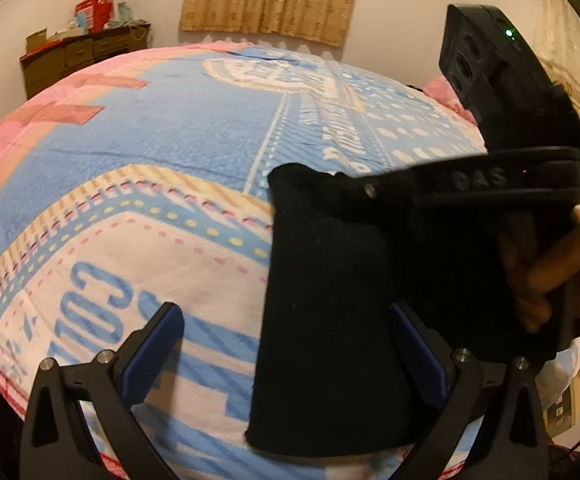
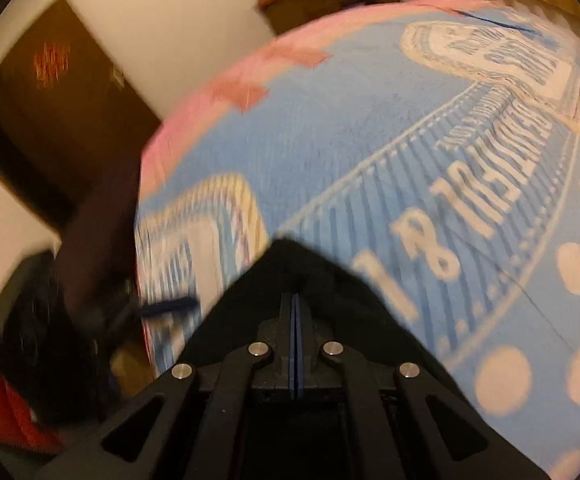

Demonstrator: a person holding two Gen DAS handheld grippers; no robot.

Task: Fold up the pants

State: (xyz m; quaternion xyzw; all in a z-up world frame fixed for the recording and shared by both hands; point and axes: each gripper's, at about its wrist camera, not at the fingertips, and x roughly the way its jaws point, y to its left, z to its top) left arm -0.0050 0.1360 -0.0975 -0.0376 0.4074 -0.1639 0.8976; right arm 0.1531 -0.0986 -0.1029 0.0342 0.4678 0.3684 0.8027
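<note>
- black soft-fabric pants (image 1: pixel 330 320), hanging as a long dark panel above a blue, pink and cream printed blanket (image 1: pixel 150 152) spread over the bed.
- pinched at the top edge by the right gripper (image 2: pixel 295 300), blue pads pressed together on a peak of the black cloth.
- left gripper (image 1: pixel 290 354) spread wide, fingers either side of the hanging cloth, no squeeze visible.
- right hand (image 1: pixel 550 268) wrapped around its black handle.
- likely step: carrying the raised edge over to make a fold.
- next move probably needs the cloth laid flat on the blanket, with the left pads closing on the loose side.
</note>
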